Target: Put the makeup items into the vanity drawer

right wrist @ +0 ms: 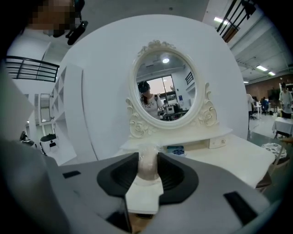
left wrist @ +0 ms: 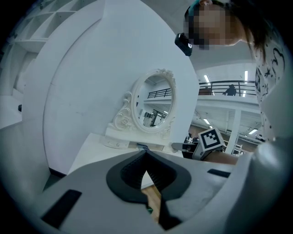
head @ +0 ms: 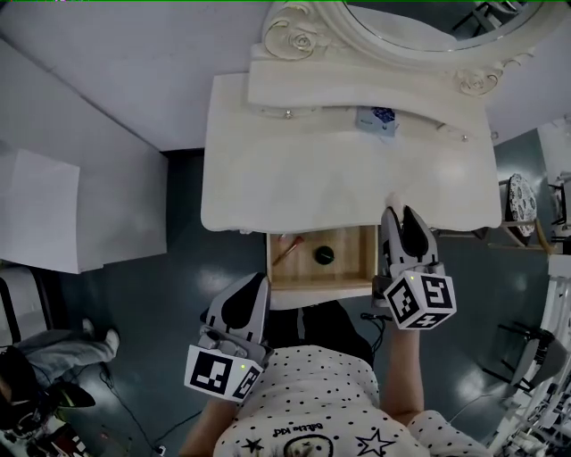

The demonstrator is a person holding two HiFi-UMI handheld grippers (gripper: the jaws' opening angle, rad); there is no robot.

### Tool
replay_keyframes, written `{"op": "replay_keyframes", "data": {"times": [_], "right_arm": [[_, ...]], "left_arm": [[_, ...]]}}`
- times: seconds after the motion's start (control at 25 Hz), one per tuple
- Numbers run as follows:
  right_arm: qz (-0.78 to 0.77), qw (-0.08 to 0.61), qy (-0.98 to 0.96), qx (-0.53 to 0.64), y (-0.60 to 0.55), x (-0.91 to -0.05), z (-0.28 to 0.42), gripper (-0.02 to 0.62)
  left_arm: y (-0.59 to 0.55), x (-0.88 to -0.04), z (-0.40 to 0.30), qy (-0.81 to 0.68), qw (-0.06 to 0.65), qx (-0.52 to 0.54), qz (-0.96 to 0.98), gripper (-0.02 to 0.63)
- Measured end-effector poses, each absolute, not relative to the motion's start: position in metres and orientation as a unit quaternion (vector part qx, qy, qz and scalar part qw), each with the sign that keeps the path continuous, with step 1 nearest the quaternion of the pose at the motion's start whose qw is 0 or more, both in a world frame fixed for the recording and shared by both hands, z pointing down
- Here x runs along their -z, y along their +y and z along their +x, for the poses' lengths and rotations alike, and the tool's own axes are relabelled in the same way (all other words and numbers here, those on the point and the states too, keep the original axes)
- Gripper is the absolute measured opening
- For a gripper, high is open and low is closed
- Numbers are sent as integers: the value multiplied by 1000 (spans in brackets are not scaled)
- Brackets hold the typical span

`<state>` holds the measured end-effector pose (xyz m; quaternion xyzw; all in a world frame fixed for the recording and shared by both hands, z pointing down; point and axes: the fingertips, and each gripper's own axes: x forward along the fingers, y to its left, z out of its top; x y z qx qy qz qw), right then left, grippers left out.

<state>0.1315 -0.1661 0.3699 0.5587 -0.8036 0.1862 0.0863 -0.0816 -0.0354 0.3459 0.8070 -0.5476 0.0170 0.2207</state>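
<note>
In the right gripper view we see the right gripper point(right wrist: 148, 156) with its jaws part-way apart and pinching a pale makeup item point(right wrist: 147, 168). The item's rounded, slightly translucent end sits squarely between the dark pads and touches both. We cannot tell exactly what kind of item it is. From the head view, this gripper is at the front edge of the cream desk point(head: 312, 178), just right of the open drawer point(head: 366, 257), with the jaws pointing towards the oval mirror point(head: 406, 22). The left gripper point(left wrist: 146, 153) has its jaws pressed together at the tips with nothing between them. Through the narrow gap below the tips we see only the drawer's wooden inside. In the head view that gripper hangs in front of the drawer's left front corner, close to our dotted shirt and apart from the desk. The drawer is pulled out below the desk's front edge. A thin red-tipped stick point(head: 287, 250) lies slanted at its left, and a round black item point(head: 324, 255) sits near the middle, apart from the stick. At the back of the desk, by the base of the mirror, rests a small blue and white box point(head: 376, 119).
</note>
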Motion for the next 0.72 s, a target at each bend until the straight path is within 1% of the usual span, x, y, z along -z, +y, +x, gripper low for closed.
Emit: {"op": "replay_keyframes", "data": {"times": [0.12,0.28,0.72], "right_arm": [[561,69,-807,-174,-137,-351,131,135],[559,66,-810,-164,-100,-341,130,133],[554,66,-806,-197,-24,-360,112,133]], "left_arm": [[-29,-342,-85,-545,211,-15,811,2],[-20,-334,-90,-542,201,-9,816,2],[-1,-328,-87,-518,186,-2,835,2]]}}
